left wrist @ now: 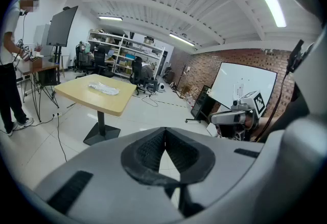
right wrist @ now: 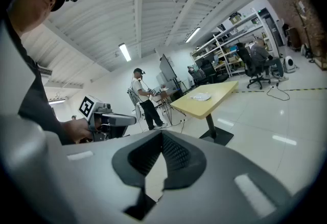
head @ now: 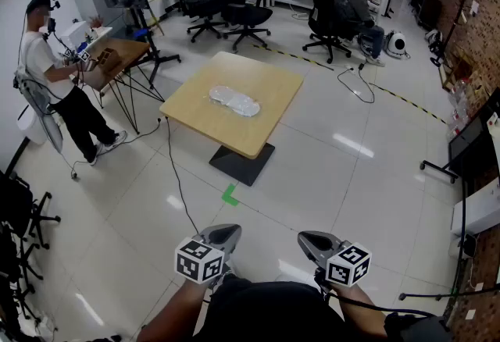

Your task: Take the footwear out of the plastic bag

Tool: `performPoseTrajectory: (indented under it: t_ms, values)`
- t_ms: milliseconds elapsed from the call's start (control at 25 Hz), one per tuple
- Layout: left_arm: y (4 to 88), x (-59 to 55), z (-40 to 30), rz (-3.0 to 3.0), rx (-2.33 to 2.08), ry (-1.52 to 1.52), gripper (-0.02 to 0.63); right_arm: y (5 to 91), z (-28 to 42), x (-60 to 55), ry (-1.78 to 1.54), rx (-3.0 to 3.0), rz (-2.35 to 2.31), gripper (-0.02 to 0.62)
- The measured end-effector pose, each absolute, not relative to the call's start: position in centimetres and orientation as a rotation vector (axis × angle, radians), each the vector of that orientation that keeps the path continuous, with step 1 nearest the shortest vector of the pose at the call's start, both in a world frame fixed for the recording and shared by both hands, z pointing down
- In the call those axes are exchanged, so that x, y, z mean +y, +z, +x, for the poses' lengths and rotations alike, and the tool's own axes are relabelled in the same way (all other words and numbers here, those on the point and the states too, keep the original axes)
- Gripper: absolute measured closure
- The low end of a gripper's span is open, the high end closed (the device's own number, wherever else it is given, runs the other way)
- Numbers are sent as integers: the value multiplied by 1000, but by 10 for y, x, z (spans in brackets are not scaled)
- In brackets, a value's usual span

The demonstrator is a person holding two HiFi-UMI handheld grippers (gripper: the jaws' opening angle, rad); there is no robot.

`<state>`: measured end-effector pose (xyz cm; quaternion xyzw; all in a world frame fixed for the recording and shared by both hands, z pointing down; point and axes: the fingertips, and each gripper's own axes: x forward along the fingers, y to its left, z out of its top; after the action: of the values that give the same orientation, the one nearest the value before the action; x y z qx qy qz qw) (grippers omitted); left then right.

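The bagged footwear lies crosswise above frame centre, well ahead of the closed, empty left gripper and right gripper, the left slightly nearer.

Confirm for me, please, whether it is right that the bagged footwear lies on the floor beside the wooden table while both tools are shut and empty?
Not quite: the bagged footwear lies on top of the wooden table, not on the floor beside it, as the head view shows. The rest holds: the left tool and the right tool are both shut and empty.
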<state>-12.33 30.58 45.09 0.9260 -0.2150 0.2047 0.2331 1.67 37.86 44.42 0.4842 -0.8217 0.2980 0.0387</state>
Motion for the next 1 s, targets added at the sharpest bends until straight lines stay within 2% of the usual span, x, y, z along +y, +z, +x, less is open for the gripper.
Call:
performPoseTrajectory:
  t_ms: [480,1000]
  values:
    - [453,316,-111,2550,-559,575,598,443,25,389,912,-2512,1520,594]
    - [470,357,-32,2565,-422,598,598,460,98,436,963,-2418,1632,594]
